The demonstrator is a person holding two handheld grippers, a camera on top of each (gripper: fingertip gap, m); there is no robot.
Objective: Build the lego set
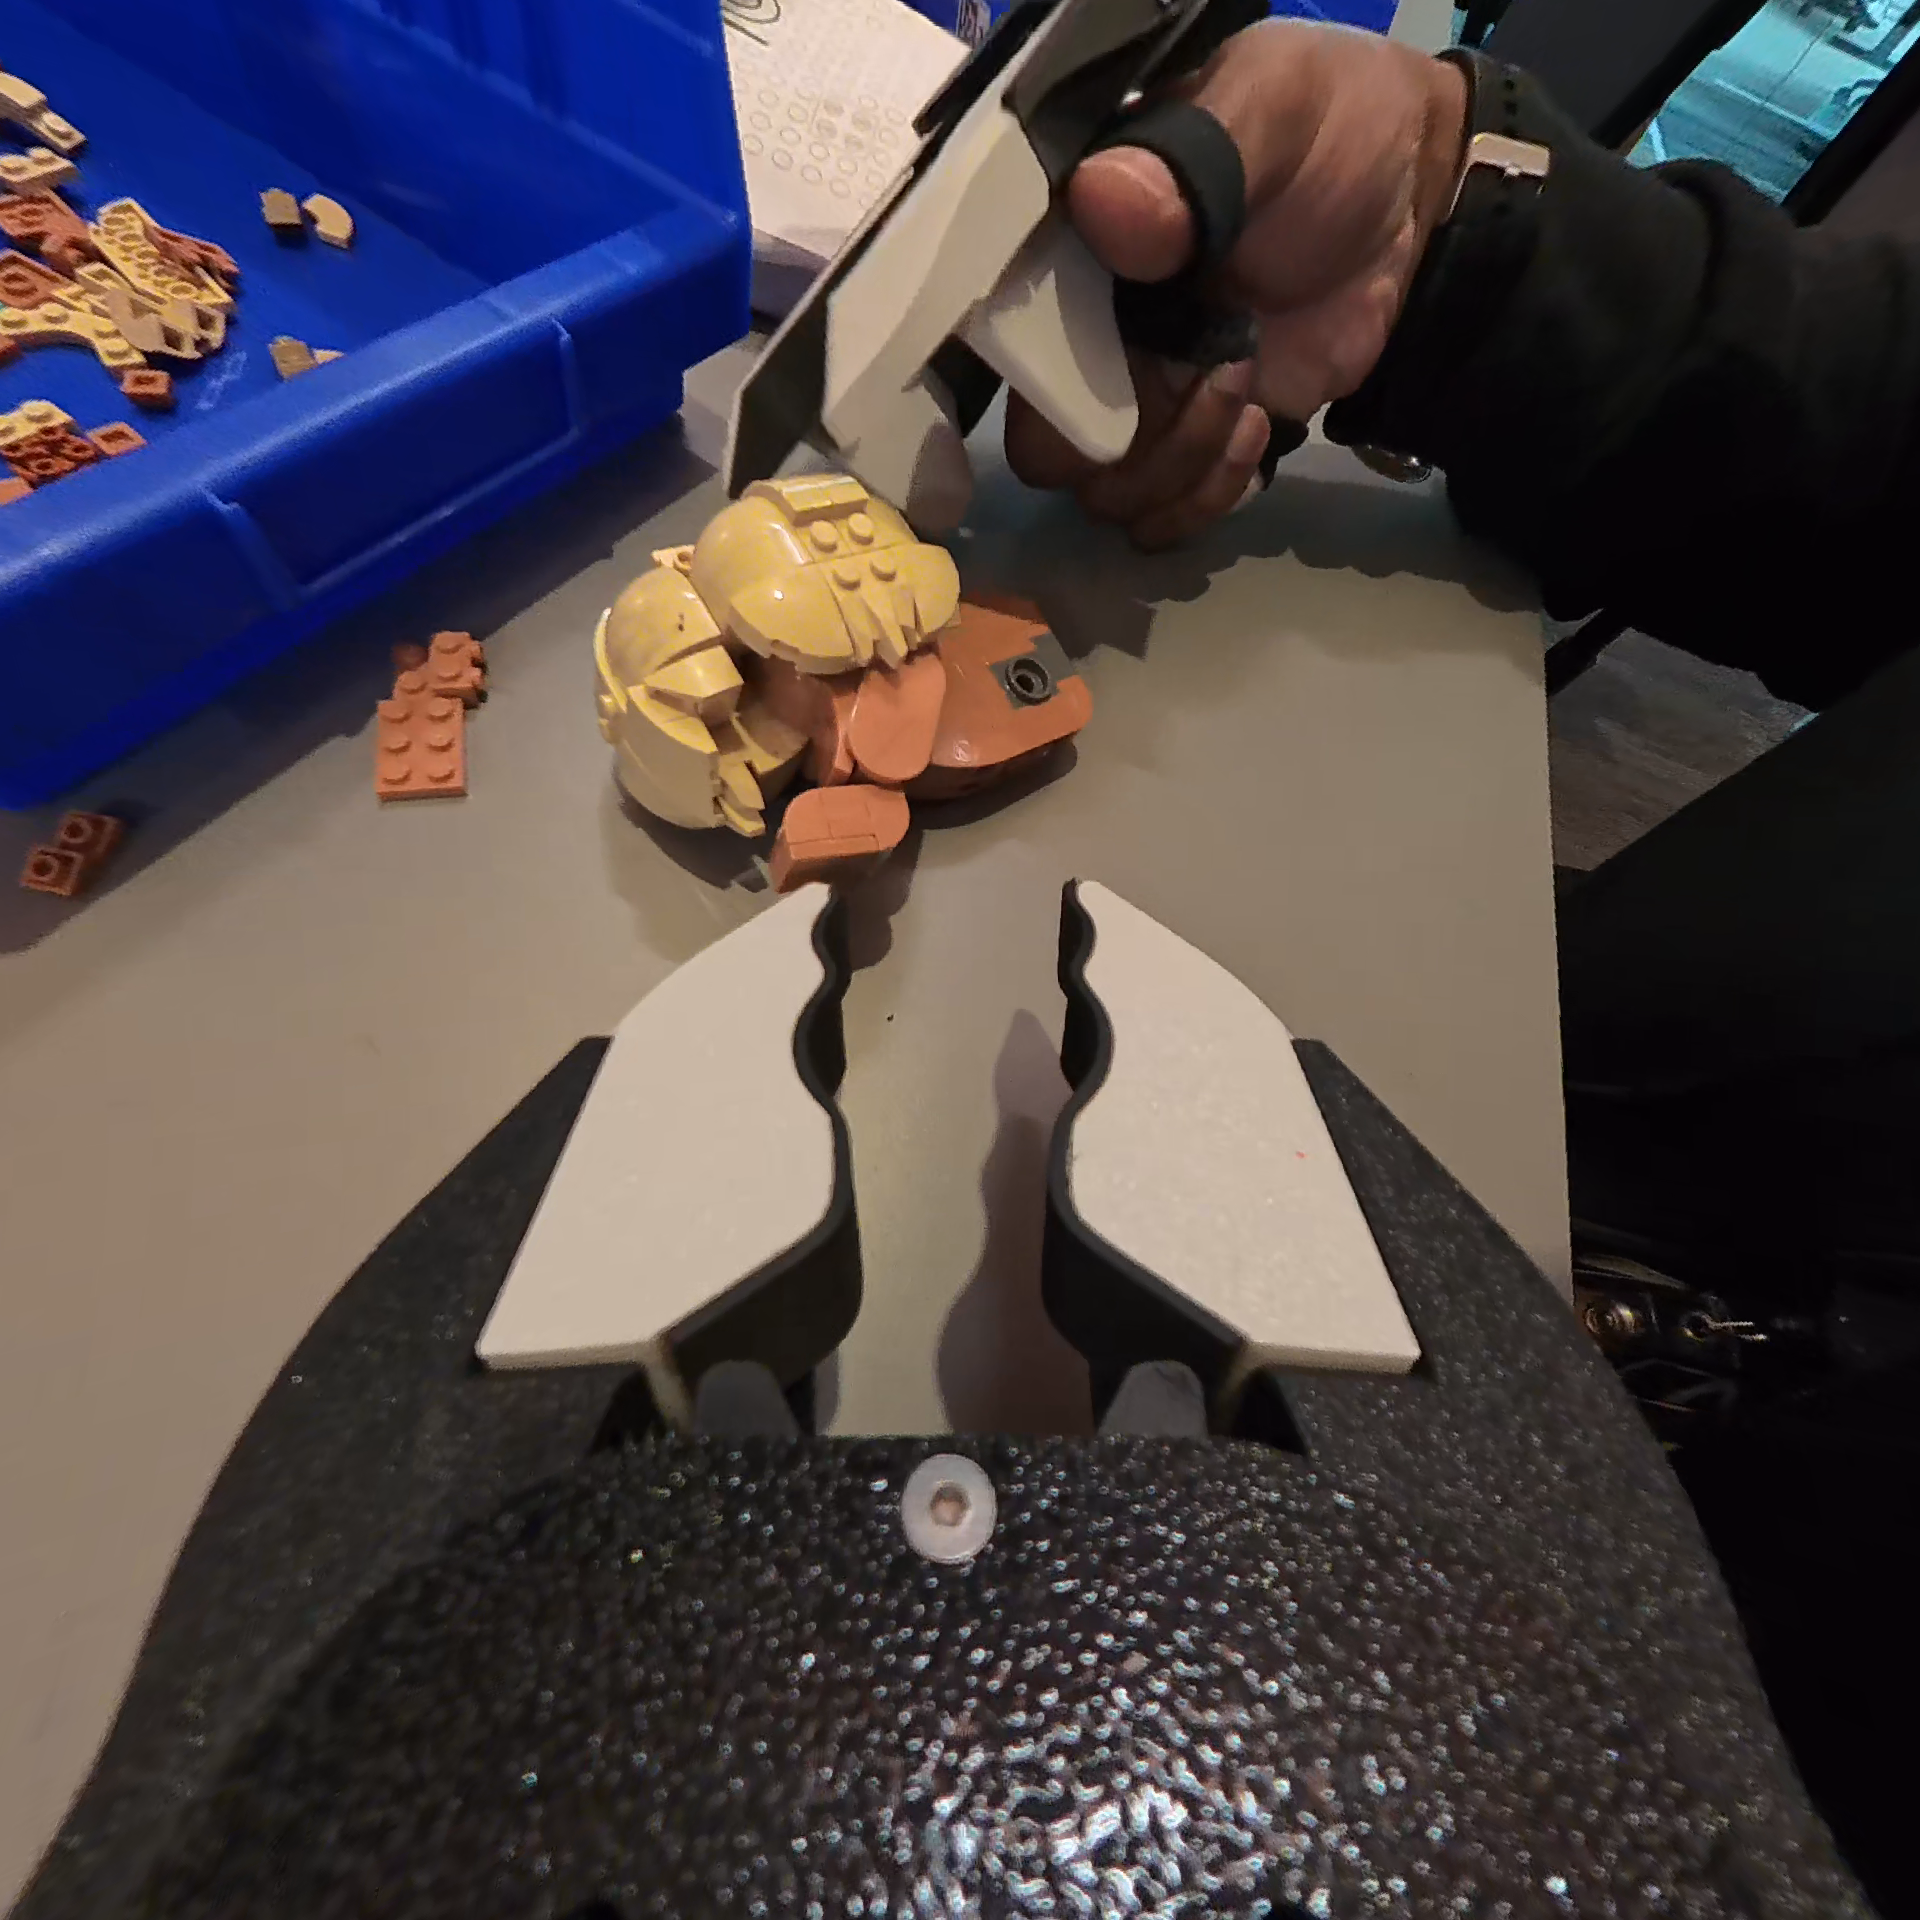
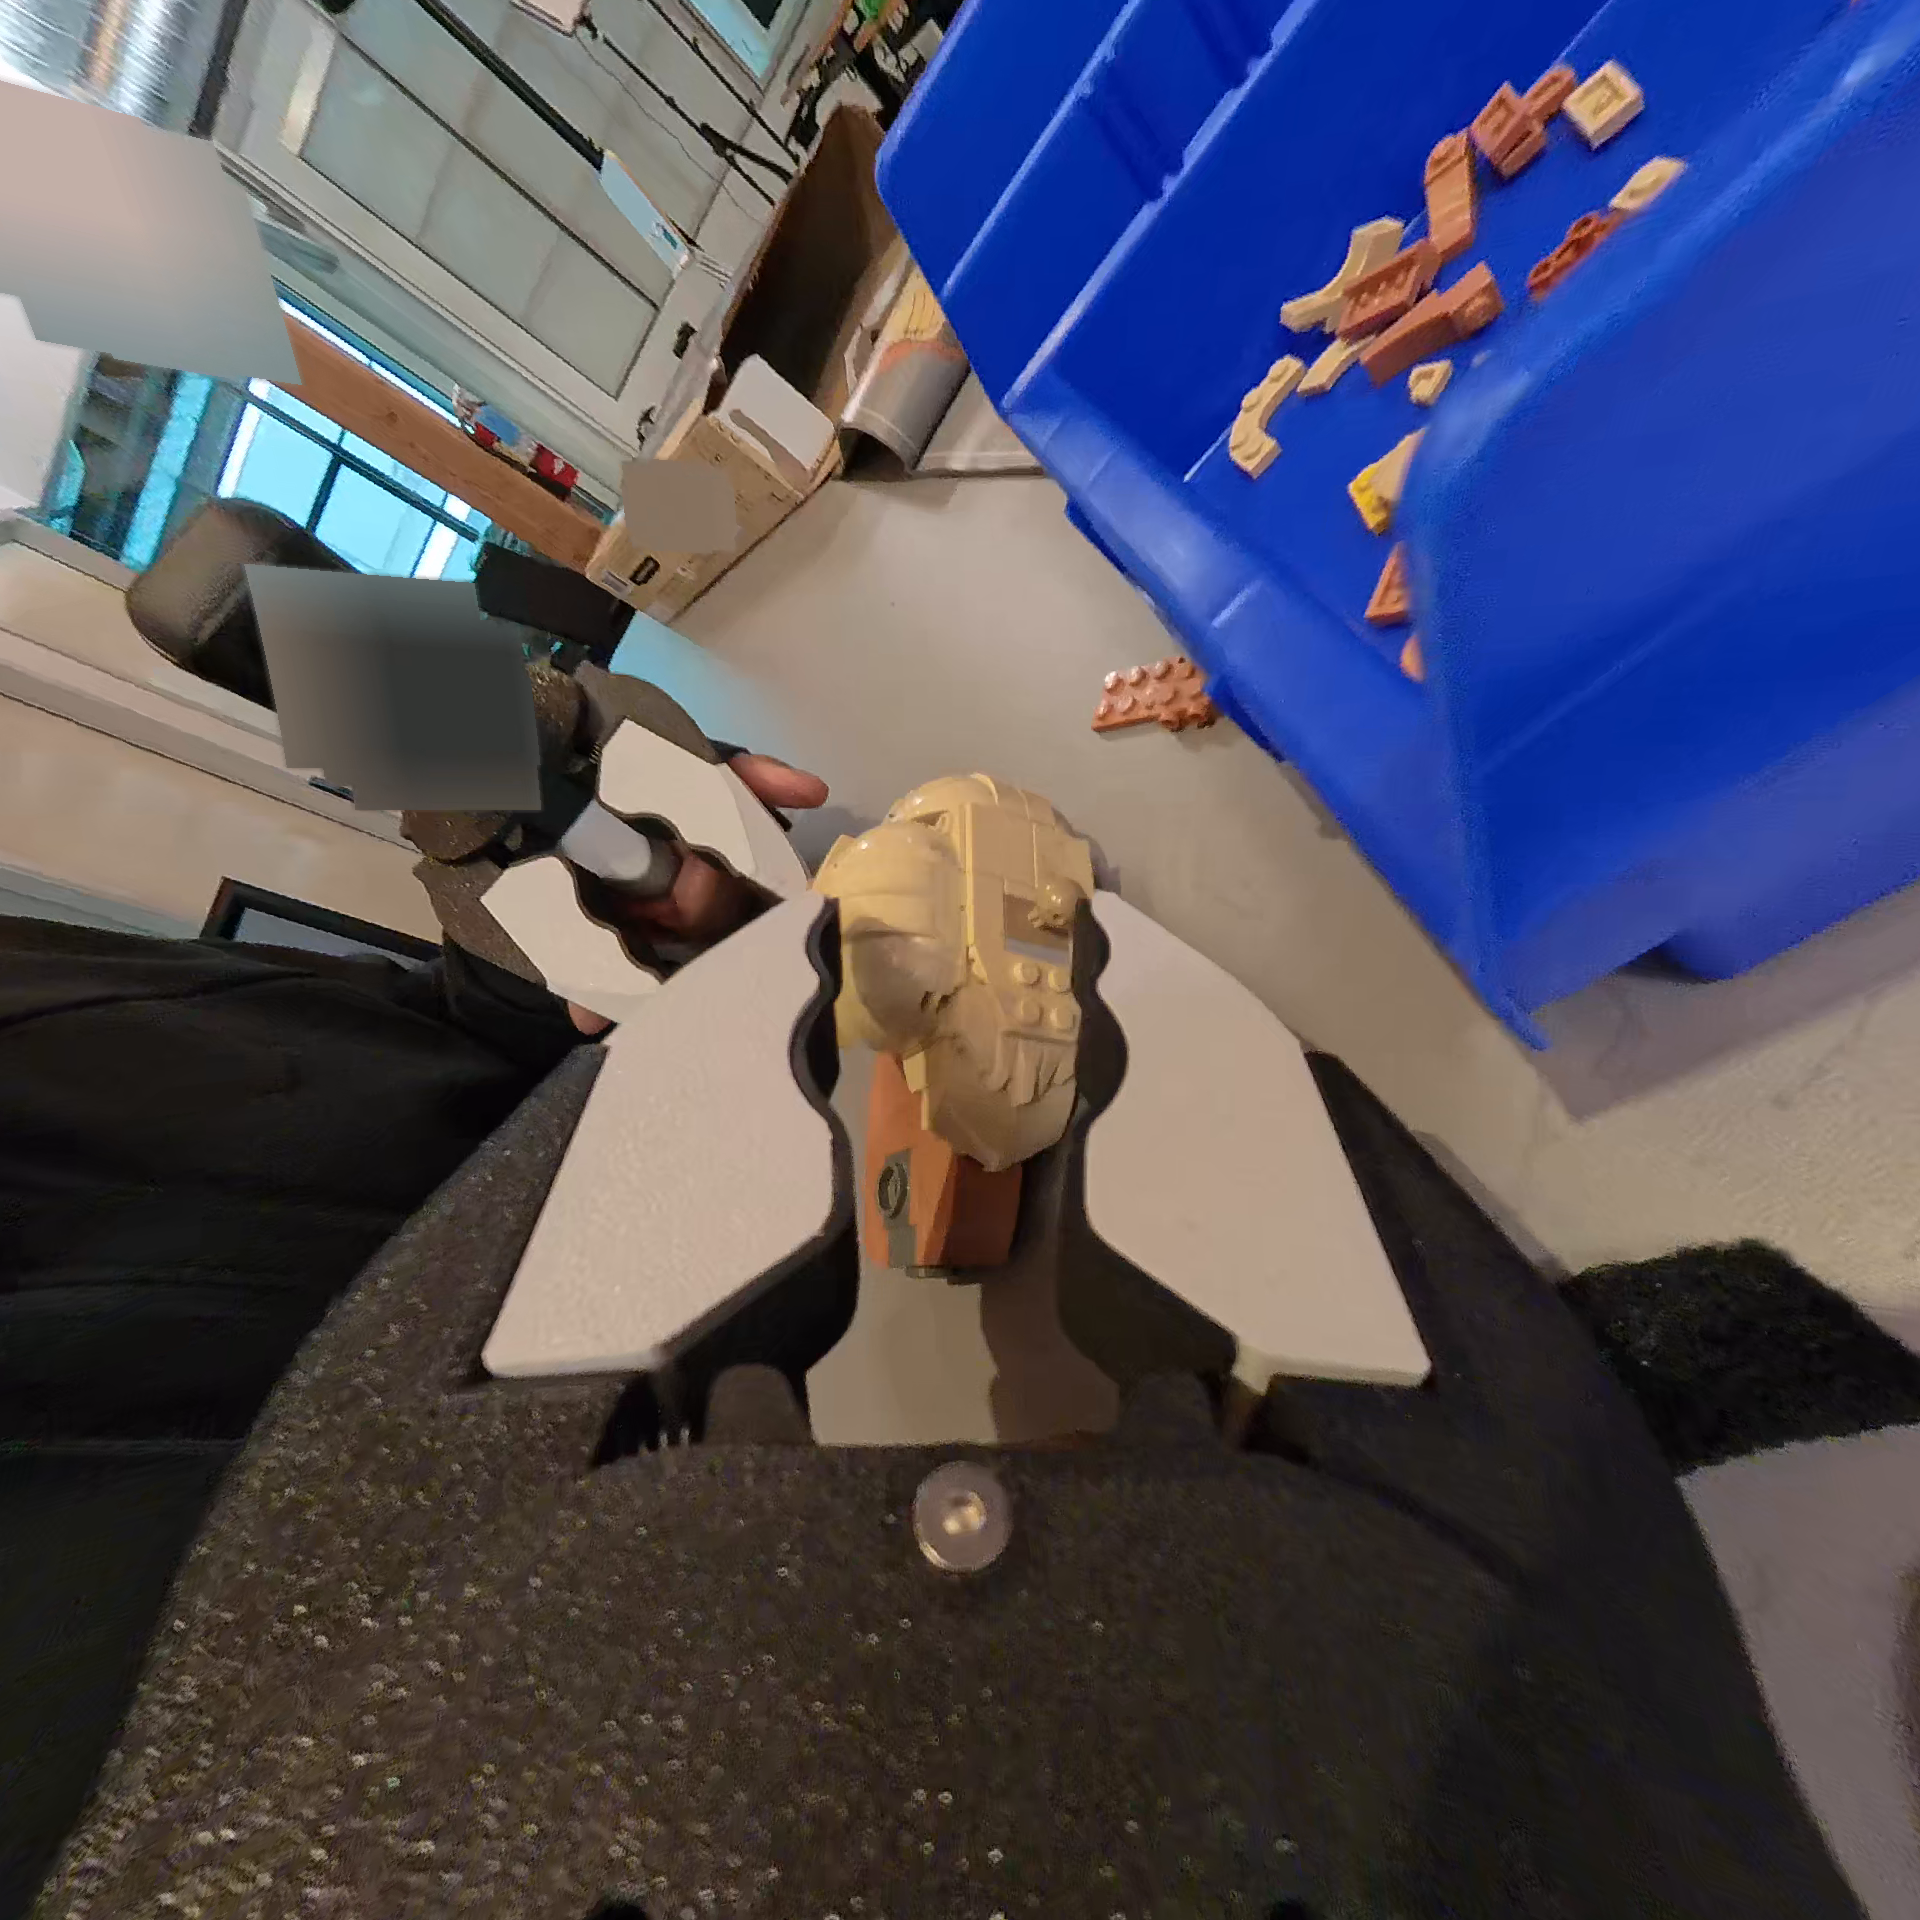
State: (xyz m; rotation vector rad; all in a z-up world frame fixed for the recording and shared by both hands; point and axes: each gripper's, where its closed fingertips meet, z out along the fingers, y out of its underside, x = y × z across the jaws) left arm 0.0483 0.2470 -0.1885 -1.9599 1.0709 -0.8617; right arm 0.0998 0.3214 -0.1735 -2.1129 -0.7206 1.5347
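Observation:
A part-built lego model (image 1: 821, 665) of tan and brown bricks lies on the grey table (image 1: 312, 1039). My left gripper (image 1: 951, 909) is open and empty, just in front of the model's brown foot. My right gripper (image 1: 840, 497), held by a hand (image 1: 1299, 239), comes down from the upper right onto the model's tan top. In the right wrist view, the right gripper (image 2: 956, 914) is open with a finger on either side of the model (image 2: 987, 1018). A thin gap shows at its left pad.
A blue bin (image 1: 416, 416) with several loose tan and brown bricks (image 1: 125, 281) stands at the left; it also shows in the right wrist view (image 2: 1662, 727). Brown plates (image 1: 426, 727) and a small piece (image 1: 68, 852) lie by it. A white booklet (image 1: 831, 125) lies behind. The table edge (image 1: 1548, 831) is at the right. The left gripper's tips are roughly 10 cm from the right gripper's. The small piece (image 1: 68, 852) is about equally far from each gripper, around 15 cm.

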